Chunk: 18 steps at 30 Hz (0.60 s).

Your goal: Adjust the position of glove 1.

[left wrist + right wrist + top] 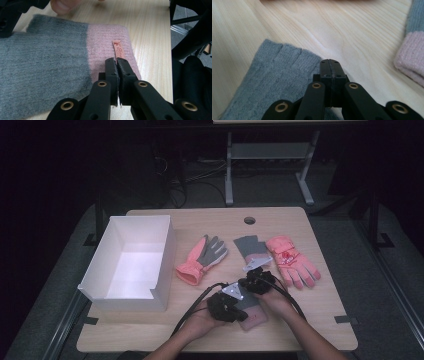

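Lying on table, four gloves, one white box, two grippers

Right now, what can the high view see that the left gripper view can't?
High view alone: a white box, two pink gloves and a second grey knit glove. Left gripper view alone: a small pink label on the near glove's pink cuff, with the left gripper shut on the cuff. Both: the grey-and-pink knit glove and the wooden table.
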Available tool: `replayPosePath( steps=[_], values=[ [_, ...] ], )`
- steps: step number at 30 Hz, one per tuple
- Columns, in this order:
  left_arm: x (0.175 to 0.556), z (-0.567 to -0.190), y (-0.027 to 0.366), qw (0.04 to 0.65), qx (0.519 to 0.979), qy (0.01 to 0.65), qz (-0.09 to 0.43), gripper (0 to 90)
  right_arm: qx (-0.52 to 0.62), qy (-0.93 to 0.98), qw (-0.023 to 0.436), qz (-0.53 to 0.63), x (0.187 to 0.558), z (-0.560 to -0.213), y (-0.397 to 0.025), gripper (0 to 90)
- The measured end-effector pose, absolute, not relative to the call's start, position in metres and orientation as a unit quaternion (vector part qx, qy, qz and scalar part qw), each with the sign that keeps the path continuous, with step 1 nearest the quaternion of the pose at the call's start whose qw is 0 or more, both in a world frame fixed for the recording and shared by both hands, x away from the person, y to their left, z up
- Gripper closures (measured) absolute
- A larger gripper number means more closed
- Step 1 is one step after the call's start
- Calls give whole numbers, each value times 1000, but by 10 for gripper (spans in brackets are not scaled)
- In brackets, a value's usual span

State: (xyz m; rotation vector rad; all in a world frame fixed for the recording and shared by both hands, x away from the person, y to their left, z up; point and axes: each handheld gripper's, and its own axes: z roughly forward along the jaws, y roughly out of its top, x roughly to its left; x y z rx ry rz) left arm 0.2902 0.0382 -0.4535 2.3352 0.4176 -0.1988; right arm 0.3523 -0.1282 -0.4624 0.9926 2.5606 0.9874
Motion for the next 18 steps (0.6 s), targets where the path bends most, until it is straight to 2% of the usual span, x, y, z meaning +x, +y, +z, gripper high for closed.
replayPosePath(
  steps=[3,8,18],
  values=[
    [291,-449,47,371,912,165,-63,805,346,867,106,343,352,-459,-132,869],
    [293,-440,70,382,904,188,-37,534,373,852,105,352,355,-447,-144,760],
    [285,-439,105,377,901,216,9,258,427,824,121,353,376,-429,-167,585]
  ],
)
